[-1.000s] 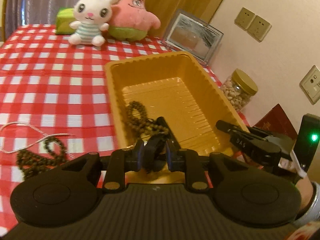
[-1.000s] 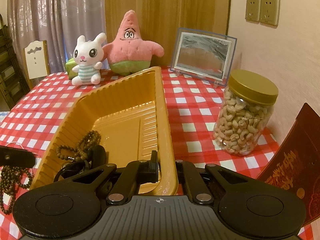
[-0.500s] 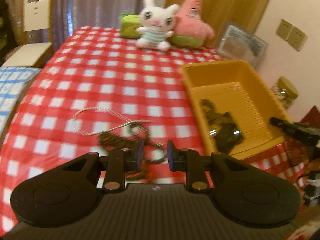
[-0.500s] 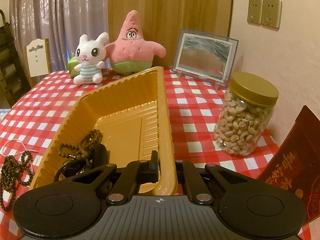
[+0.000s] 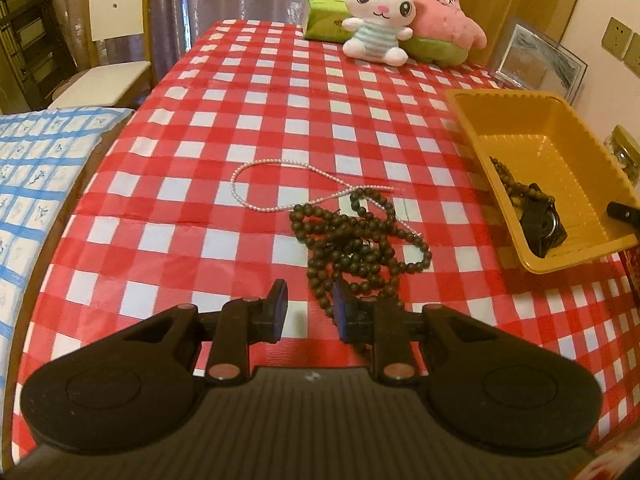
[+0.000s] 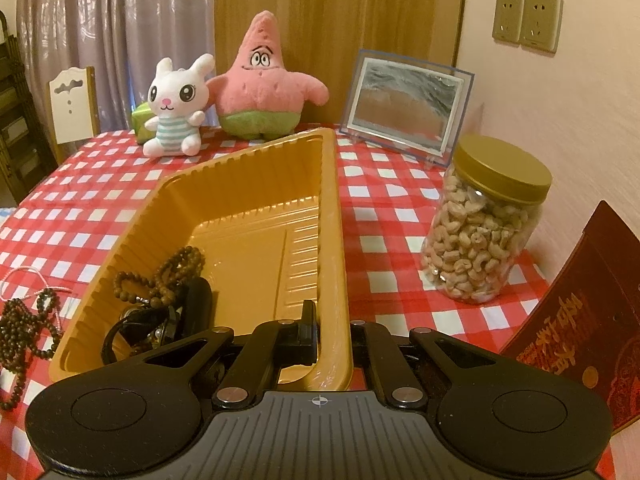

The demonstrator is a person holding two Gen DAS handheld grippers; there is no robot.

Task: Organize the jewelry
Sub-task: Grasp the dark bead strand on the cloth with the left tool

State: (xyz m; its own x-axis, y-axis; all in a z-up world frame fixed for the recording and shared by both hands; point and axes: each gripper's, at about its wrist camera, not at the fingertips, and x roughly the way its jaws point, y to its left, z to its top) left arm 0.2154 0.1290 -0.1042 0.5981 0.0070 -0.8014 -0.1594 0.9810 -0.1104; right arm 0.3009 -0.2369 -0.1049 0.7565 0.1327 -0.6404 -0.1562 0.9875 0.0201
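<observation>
A heap of dark wooden bead strands (image 5: 354,242) lies on the red checked tablecloth, with a thin pearl necklace (image 5: 280,186) just beyond it. My left gripper (image 5: 310,304) is open and empty, hovering at the near end of the dark beads. The yellow tray (image 5: 560,148) stands to the right and holds a brown bead strand (image 6: 168,274) and a black watch (image 6: 176,320). My right gripper (image 6: 334,330) is shut on the tray's near right rim (image 6: 334,240). The dark beads also show at the left of the right wrist view (image 6: 24,324).
A white rabbit toy (image 5: 380,12) and a pink starfish toy (image 5: 444,12) sit at the table's far edge with a green box (image 5: 320,20). A picture frame (image 6: 408,100), a jar of cashews (image 6: 488,220) and a red booklet (image 6: 588,292) stand right of the tray. A chair (image 5: 112,40) stands far left.
My left gripper let go of the watch in the tray, opened, and swung left to the dark beads on the cloth. My right gripper stayed shut on the tray rim.
</observation>
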